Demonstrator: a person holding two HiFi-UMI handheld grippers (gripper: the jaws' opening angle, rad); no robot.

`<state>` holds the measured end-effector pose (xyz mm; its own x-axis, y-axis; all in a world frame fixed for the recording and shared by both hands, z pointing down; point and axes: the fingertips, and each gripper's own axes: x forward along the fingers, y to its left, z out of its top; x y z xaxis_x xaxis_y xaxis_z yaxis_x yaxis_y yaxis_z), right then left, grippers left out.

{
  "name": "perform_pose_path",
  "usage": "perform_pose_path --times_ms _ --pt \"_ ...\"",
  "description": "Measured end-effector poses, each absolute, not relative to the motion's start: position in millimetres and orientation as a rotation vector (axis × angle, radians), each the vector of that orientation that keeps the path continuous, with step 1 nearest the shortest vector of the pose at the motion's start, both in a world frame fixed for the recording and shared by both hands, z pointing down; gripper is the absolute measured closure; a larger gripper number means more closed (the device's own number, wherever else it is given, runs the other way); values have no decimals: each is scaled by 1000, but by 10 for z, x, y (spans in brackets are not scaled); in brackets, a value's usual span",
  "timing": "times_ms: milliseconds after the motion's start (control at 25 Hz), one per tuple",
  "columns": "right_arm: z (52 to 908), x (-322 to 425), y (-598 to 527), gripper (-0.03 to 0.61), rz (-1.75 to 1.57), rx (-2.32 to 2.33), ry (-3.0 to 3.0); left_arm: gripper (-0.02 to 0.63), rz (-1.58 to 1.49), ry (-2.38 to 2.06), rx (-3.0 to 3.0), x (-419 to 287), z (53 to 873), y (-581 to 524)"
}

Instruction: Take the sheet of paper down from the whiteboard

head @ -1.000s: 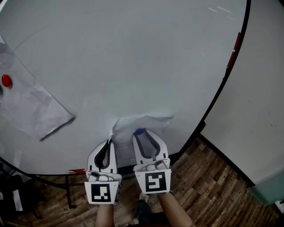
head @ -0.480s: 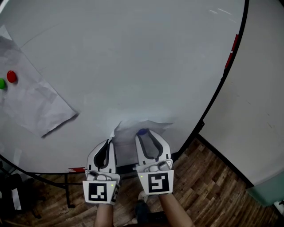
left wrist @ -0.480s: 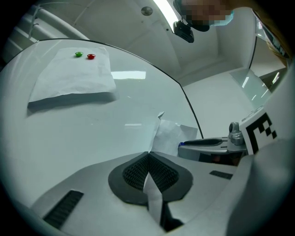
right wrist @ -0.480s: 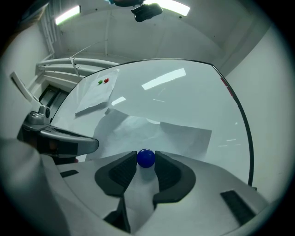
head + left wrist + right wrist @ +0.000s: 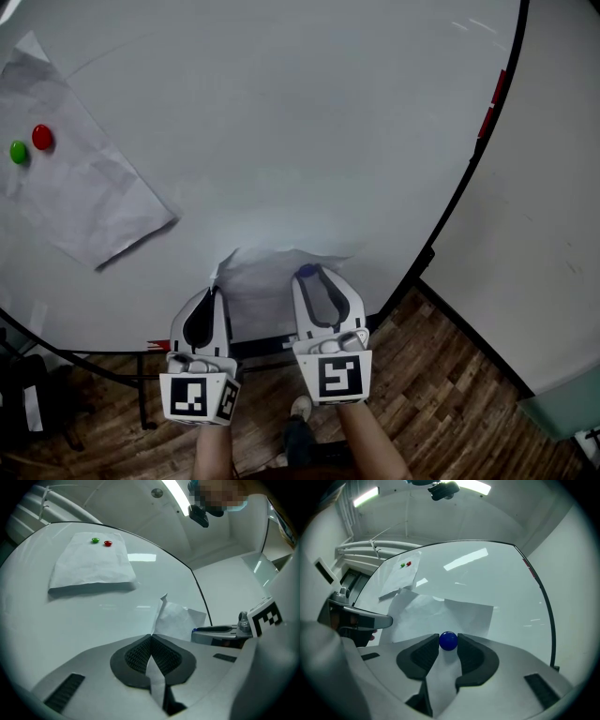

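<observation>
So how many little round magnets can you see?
3. A green magnet and a red magnet sit side by side on the far sheet; a blue magnet is pinched in the right gripper at the near sheet. Others may hide under paper.

Sheet [image 5: 262, 281] partly behind right tool [image 5: 309, 274]

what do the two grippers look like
Both are alike: the left gripper and right gripper have pale grey curved plastic jaws lined with black ribbed pads. Each carries a white cube printed with black square markers. No cables or sleeves show.
</observation>
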<state>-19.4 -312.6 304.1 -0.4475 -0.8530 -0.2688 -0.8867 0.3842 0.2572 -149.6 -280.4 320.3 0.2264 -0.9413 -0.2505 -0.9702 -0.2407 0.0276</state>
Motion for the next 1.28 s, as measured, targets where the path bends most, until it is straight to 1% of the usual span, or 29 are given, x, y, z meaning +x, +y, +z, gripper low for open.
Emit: perform_pose_path --times_ms 800,1280 --pt "3089 -266 -3040 443 535 -1575 2560 591 417 2021 -2227 -2170 3163 -2498" --pt "3137 -298 -3047 443 547 -1612 2590 591 438 2088 -2166 -2442 3168 -2362"
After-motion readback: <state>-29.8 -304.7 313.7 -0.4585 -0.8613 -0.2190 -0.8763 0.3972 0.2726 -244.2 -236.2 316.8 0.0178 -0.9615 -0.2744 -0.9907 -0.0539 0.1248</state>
